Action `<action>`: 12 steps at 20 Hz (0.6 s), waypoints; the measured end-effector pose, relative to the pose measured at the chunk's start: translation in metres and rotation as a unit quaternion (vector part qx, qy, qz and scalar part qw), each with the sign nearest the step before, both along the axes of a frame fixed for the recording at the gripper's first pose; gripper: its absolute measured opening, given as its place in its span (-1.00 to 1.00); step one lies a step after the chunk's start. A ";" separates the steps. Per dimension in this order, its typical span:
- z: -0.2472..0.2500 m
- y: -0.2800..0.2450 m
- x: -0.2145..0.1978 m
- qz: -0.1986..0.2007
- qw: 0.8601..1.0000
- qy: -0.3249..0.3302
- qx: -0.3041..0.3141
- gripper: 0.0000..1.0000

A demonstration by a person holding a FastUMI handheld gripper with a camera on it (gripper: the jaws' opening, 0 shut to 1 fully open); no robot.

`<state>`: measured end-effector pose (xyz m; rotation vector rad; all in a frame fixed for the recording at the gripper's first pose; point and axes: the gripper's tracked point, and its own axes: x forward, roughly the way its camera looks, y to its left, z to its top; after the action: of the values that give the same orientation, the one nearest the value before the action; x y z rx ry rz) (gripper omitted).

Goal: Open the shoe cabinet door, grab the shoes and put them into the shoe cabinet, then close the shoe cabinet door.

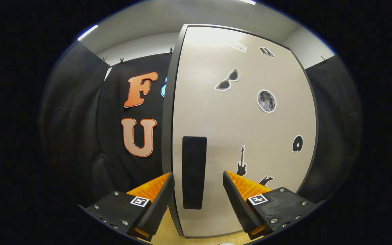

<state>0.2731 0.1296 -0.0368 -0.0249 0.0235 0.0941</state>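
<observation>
- Gripper (198,190) fingers spread apart, clamped on nothing; the tall black rectangular handle (194,172) stands between them
- Handle's long axis runs 12 to 6 o'clock, near the dark edge of the pale beige sticker-dotted shoe cabinet door (250,129); that edge lies toward 9 o'clock
- Left finger sits beside the door edge, right finger over the door face
- Likely next: close on the handle, then pull; shoes unseen

- Gripper view: rides on the gripper (198,194), looks forward along its two spread fingers.
- Faces the cabinet door (243,129) almost square-on, close up.
- Door's dark handle strip (194,172) sits between the fingers, just ahead.
- Booth wall beyond, past the door's edge.
</observation>
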 end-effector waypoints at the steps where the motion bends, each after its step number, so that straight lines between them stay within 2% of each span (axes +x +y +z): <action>1: -0.002 0.002 0.002 0.000 1.000 0.000 -0.002 0.74; 5: -0.004 0.005 0.005 -0.003 1.000 0.001 0.005 -0.09; 6: -0.004 0.004 0.005 -0.002 1.000 0.004 0.010 -0.23; 12: -0.003 0.002 -0.007 0.016 1.000 0.013 0.019 -0.29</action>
<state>0.2662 0.1312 -0.0401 0.0133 0.0471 0.1264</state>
